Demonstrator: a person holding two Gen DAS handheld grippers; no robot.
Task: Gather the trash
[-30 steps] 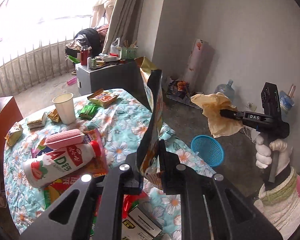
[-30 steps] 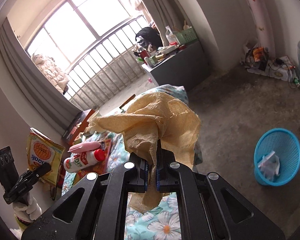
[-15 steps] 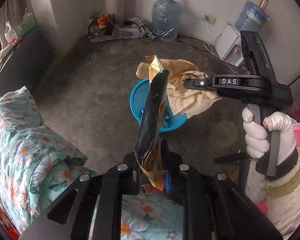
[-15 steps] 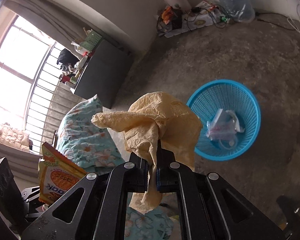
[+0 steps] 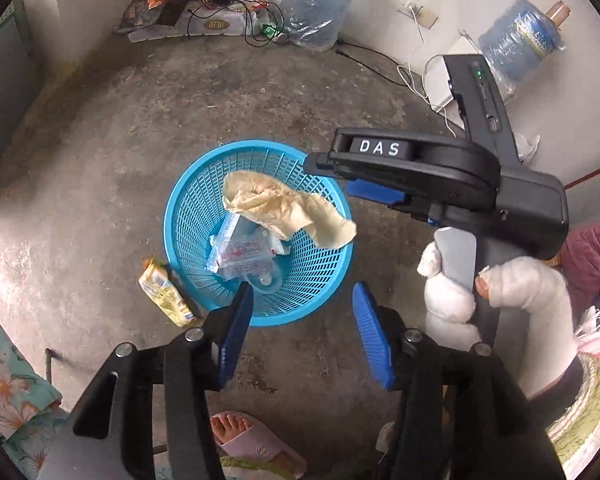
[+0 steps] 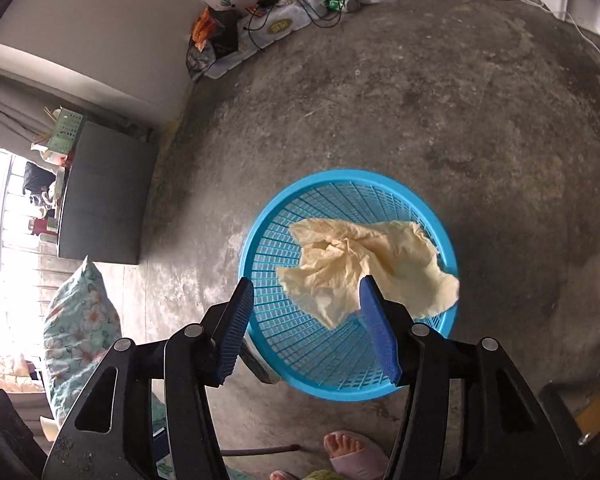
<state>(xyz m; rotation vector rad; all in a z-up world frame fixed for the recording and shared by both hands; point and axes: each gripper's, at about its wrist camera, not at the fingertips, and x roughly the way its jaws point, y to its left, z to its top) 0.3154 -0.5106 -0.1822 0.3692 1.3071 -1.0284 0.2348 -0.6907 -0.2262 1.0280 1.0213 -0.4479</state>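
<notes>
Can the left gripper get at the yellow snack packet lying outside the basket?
Probably yes. The snack packet lies on bare floor against the blue basket, just beside the left gripper, whose opening jaws hold nothing; nothing blocks it.

Print on the clear packet (image 5: 242, 254) under the crumpled paper (image 5: 284, 208), perhaps too small; sandalled foot (image 6: 350, 456) cut off.

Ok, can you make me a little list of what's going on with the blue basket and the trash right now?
Basket: blue basket on the concrete floor
Tan paper: crumpled tan paper over the basket, one end past the rim
Already inside: clear plastic wrapper
Snack bag: yellow snack bag on the floor beside the basket, outside it
Left gripper: left gripper opening, nothing between the jaws
Right gripper: right gripper opening, paper let go
</notes>
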